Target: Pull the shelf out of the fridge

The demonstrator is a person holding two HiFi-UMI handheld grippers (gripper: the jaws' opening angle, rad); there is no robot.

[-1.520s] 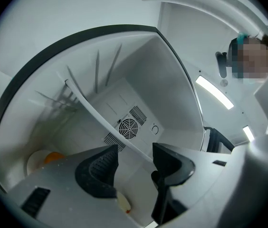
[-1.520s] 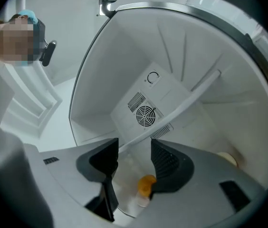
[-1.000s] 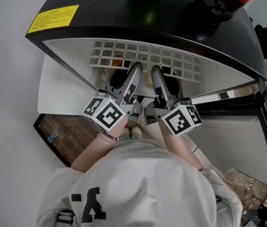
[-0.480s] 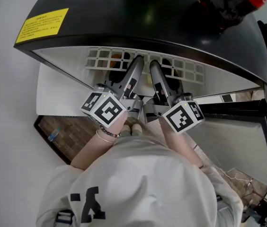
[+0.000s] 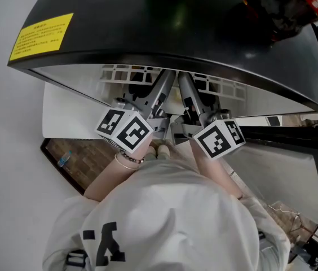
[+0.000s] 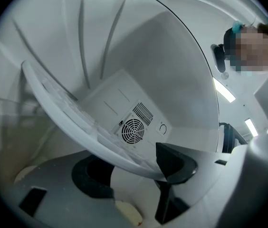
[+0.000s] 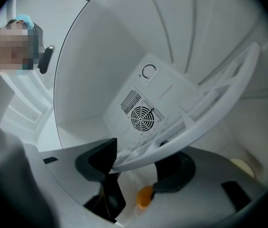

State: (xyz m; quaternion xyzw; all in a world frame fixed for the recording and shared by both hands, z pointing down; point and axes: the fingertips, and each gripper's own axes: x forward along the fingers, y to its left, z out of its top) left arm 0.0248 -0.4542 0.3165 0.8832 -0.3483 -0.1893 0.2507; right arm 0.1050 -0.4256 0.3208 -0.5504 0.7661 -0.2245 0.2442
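Note:
The white lattice shelf (image 5: 119,72) sits inside the black-topped fridge (image 5: 176,21), and only its front row shows under the top's edge. Both grippers reach in side by side at its front. In the left gripper view the shelf's front rail (image 6: 67,113) runs between the black pads of my left gripper (image 6: 134,170). In the right gripper view the rail (image 7: 219,103) crosses between the pads of my right gripper (image 7: 136,167). Both pairs of jaws have just been opening and stand wide, with gaps around the rail. From the head view, the left gripper (image 5: 164,81) and right gripper (image 5: 184,83) tips are under the fridge top.
A round fan vent (image 6: 133,129) is on the fridge's back wall. An orange item (image 7: 145,196) lies on the fridge floor below the shelf. A dark bottle with a red label (image 5: 283,4) stands on the fridge top. The open door (image 5: 283,134) is on the right.
The head view has shifted, so the fridge top now covers more of the shelf. Both grippers stay at the shelf's front edge.

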